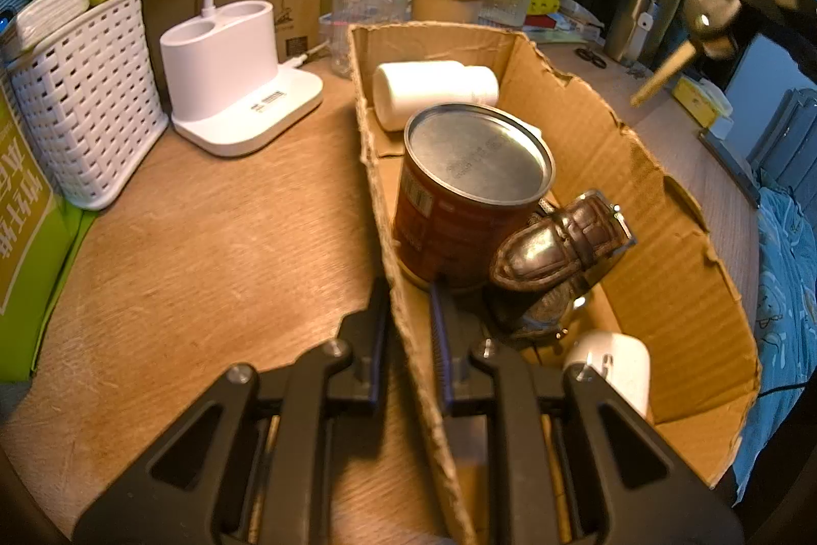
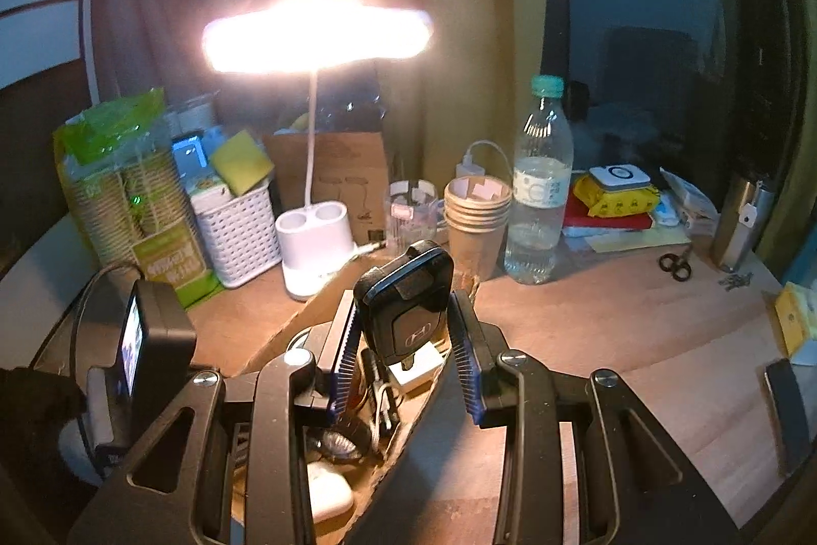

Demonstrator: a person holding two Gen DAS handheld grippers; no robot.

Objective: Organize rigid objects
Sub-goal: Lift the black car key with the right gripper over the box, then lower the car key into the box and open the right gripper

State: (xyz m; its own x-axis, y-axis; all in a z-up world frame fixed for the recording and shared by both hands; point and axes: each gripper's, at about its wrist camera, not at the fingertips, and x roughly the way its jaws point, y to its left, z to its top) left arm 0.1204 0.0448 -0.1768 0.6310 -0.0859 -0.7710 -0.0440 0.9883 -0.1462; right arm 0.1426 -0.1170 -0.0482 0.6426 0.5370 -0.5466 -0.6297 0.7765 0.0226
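Your left claw (image 1: 408, 335) is clamped on the cardboard box (image 1: 664, 249) wall; inside lie one can (image 1: 459, 208), one watch (image 1: 556, 249), one white bottle (image 1: 434, 90). Your right claw (image 2: 406, 340) grips one car key (image 2: 408, 294) above the box.

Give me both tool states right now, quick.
Left tool: closed on the wall of the cardboard box.
Right tool: holding the black car key above the box.

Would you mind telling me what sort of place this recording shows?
Probably a cluttered desk in a bedroom: a lit desk lamp, curtains behind the wooden tabletop, and patterned bedding beside it.
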